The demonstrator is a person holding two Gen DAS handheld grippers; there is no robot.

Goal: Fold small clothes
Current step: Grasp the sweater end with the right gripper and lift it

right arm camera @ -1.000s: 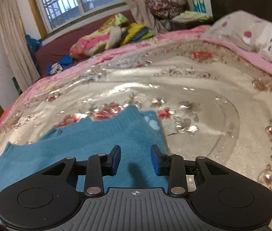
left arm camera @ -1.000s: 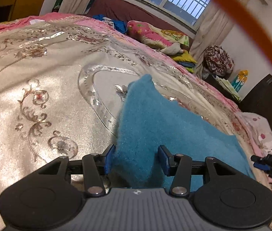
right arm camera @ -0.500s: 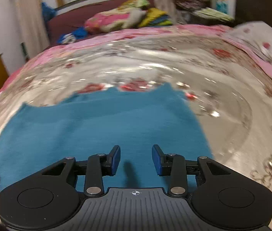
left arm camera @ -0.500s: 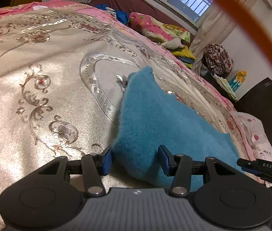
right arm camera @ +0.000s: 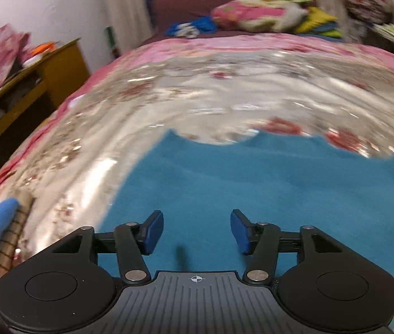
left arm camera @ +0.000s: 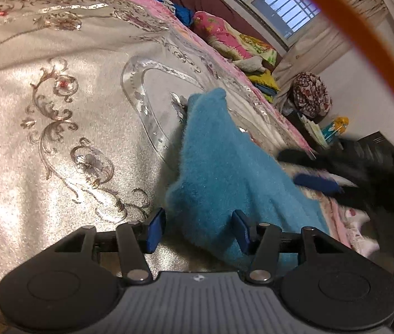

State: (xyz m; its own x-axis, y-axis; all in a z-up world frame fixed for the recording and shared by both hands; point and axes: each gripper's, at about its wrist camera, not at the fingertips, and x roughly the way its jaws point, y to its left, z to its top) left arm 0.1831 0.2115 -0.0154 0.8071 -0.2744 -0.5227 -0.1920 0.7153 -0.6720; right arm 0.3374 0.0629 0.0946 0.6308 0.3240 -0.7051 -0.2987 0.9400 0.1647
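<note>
Bedroom scene: teal knitted garment (right arm camera: 266, 194) spread on a bed, both claws over it.

Silvery bedspread (left arm camera: 57, 139) with scroll and flower embroidery and a pink border covers the bed; the garment lies flat near its middle, one corner (left arm camera: 210, 97) standing up in the left wrist view. Left claw (left arm camera: 197, 229) is opening, a fold of the teal knit between its blue pads, though neither pad visibly presses it. Right claw (right arm camera: 197, 229) is also opening, hovering above the flat cloth with nothing between its pads. Beyond the bed, a barred window (left arm camera: 280, 2) with pale curtains, a dark red couch (right arm camera: 185, 8) piled with bright bedding (right arm camera: 252, 14), and a wooden cabinet (right arm camera: 43, 83) by the white wall.
</note>
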